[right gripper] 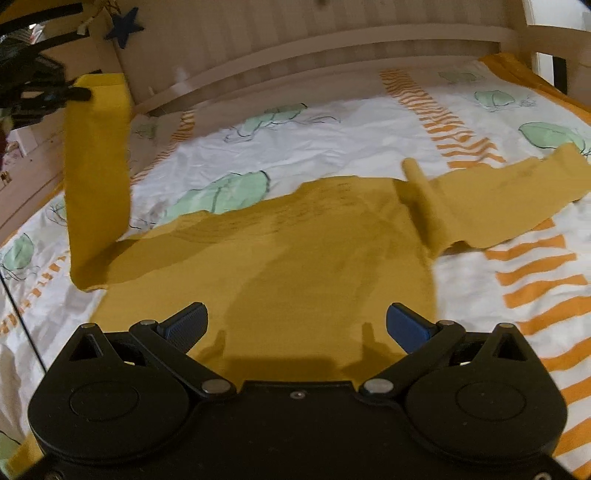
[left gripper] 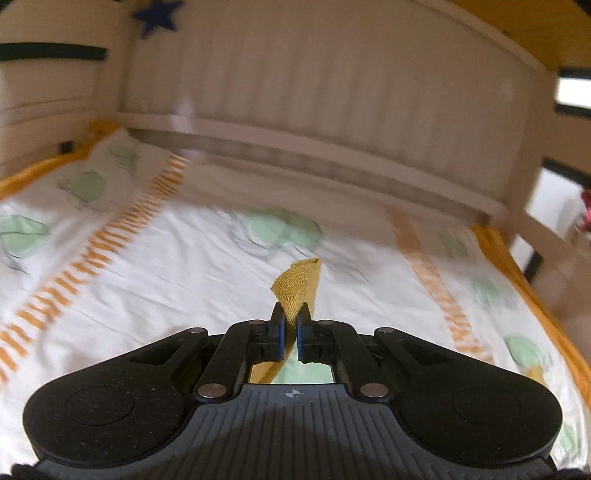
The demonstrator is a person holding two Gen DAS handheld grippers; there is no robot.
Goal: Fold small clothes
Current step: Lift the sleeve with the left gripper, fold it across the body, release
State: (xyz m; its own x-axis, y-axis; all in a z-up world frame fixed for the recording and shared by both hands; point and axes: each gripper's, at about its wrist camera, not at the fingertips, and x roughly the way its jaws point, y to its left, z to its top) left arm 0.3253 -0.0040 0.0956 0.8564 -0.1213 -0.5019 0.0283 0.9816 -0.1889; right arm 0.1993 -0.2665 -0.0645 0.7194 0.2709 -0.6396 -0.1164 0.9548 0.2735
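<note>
A mustard-yellow long-sleeved top [right gripper: 295,258] lies spread on the bed. Its right sleeve [right gripper: 517,199] stretches out flat to the right. Its left sleeve [right gripper: 96,166] is lifted up at the left. My left gripper [left gripper: 290,325] is shut on the cuff of that sleeve [left gripper: 299,284], which sticks up between the blue pads; it also shows in the right wrist view [right gripper: 79,94] at the top of the raised sleeve. My right gripper [right gripper: 295,325] is open and empty, hovering over the lower body of the top.
The bed has a white sheet [right gripper: 351,140] with green shapes and orange striped bands. A pale wooden headboard [left gripper: 314,110] runs along the far side. An orange mattress edge [left gripper: 535,295] shows at the right. A blue star [right gripper: 123,27] hangs on the wall.
</note>
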